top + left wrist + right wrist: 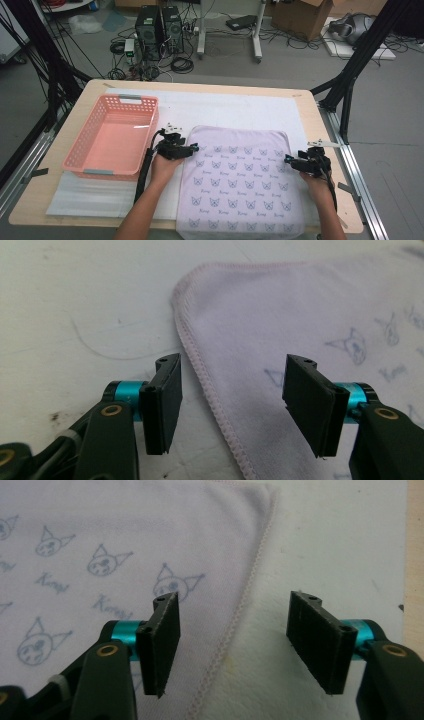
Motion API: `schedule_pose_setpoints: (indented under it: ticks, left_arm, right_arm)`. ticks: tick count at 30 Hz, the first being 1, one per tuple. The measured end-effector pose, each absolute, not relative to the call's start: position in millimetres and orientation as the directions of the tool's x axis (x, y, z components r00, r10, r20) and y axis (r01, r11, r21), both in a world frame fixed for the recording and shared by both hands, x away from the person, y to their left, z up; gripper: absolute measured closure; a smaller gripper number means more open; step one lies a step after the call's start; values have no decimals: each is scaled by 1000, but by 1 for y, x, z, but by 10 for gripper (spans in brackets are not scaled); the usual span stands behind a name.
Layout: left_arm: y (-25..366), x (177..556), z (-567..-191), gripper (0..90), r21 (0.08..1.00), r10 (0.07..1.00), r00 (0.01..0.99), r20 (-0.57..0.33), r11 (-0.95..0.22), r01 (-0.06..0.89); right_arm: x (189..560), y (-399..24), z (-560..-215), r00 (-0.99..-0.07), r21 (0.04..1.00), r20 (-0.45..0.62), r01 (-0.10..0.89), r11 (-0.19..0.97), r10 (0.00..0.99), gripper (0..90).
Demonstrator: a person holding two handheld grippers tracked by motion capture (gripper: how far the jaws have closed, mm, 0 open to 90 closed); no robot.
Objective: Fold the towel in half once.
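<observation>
A pale lilac cloth printed with small cat faces lies flat on the white mat, its near end hanging over the table's front edge. My left gripper sits at the cloth's left edge, near the far corner. In the left gripper view its jaws stand open on either side of the stitched hem, pads clear of the fabric. My right gripper is at the cloth's right edge. Its jaws are open too, one over the printed cloth and one over the mat, with the hem between them.
An empty pink plastic basket stands on the left of the table, just beside my left hand. The white foam mat covers most of the wooden tabletop. Black frame posts stand at both far corners.
</observation>
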State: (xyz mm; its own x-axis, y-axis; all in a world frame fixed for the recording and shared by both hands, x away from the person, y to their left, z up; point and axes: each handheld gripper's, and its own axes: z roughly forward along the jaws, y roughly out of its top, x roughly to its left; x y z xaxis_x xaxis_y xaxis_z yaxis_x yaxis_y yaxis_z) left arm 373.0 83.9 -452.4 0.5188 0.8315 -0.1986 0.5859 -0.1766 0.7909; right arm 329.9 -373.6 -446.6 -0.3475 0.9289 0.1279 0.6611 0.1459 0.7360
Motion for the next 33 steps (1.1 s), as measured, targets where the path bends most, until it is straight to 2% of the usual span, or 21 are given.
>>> schedule_pose_setpoints:
  ticks: [2,4,5,7,8,9,10,11,12,13,16,19,24,28,33]
  left_arm:
    - [79,372,-452,417,791,842,518,-151,-212,575]
    - [74,369,-452,490,791,851,522,-55,-281,543]
    - [73,369,-451,514,790,852,522,-43,-291,539]
    - [74,369,-451,546,791,857,512,-48,-281,544]
    - [75,369,-451,578,789,860,508,-46,-281,546]
    - [75,368,-451,672,789,863,504,-41,-281,546]
    - [75,368,-451,707,789,860,508,-45,-281,546]
    - [74,368,-451,707,792,855,516,-54,-278,544]
    - [74,367,-451,815,792,846,529,-70,-275,545]
    - [73,367,-451,866,790,851,522,-62,-278,547]
    - [76,370,-450,876,788,869,480,-118,-212,577]
    - [83,373,-447,878,803,881,444,-160,-145,578]
    - [83,380,-428,878,836,892,421,-167,-98,540]
    - [86,393,-413,879,847,900,404,-162,-83,524]
    - [93,406,-399,878,870,901,383,-201,-15,493]
  right_arm:
    - [334,-370,-445,-357,729,101,662,175,929,416]
    - [337,-363,-444,-374,721,72,660,210,925,455]
    - [339,-359,-444,-379,714,51,660,232,924,468]
    - [341,-352,-442,-396,707,20,655,267,918,593]
    - [342,-350,-442,-404,702,17,656,277,915,624]
    - [343,-347,-440,-408,692,29,667,277,912,738]
    - [343,-346,-440,-421,687,43,671,279,906,806]
    - [343,-346,-440,-421,687,43,671,279,906,806]
    - [343,-346,-439,-432,682,60,676,278,900,832]
    - [344,-346,-439,-433,681,61,677,279,899,842]
    - [346,-350,-439,-432,680,102,688,254,896,859]
    - [347,-352,-439,-423,691,79,676,256,903,864]
    - [354,-355,-437,-407,720,95,658,219,909,868]
    - [362,-362,-425,-367,760,158,638,124,917,868]
    - [372,-363,-403,-371,829,198,558,47,908,867]
